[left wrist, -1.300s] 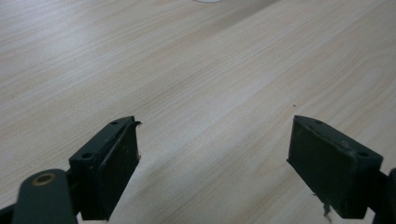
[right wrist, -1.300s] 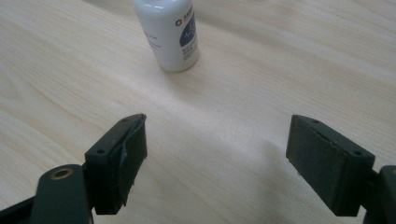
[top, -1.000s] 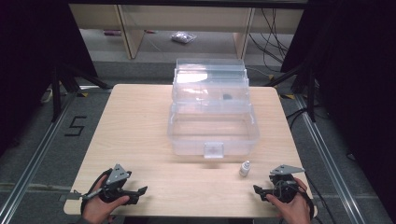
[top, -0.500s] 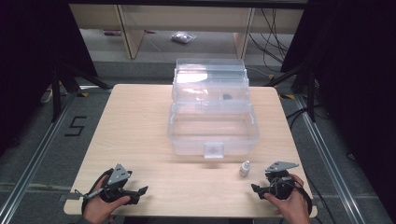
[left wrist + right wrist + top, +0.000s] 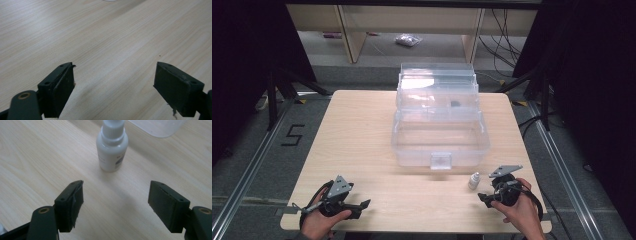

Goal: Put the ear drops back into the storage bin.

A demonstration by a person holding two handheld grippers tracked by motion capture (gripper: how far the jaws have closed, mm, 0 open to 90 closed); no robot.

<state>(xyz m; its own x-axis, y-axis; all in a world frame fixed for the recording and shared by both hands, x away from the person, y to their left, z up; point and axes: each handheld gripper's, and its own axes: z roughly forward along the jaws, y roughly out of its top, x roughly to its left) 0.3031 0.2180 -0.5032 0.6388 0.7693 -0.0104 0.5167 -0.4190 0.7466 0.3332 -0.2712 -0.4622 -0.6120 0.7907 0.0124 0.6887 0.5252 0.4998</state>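
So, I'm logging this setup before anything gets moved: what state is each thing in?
small white bottle: upright, capped, on the table, ungripped.
clear plastic box: lid raised, main tub looks empty.
right gripper: open, jaws apart short of the bottle.
left gripper: open over bare wood.

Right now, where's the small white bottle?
High view: the white bottle stands upright near the table's front right, just ahead of the right gripper, right of the clear box's latch.

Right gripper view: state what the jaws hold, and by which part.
Nothing is held. The right gripper stands open over the pale wooden table; the small white plastic dropper bottle stands upright ahead of its jaws, untouched.
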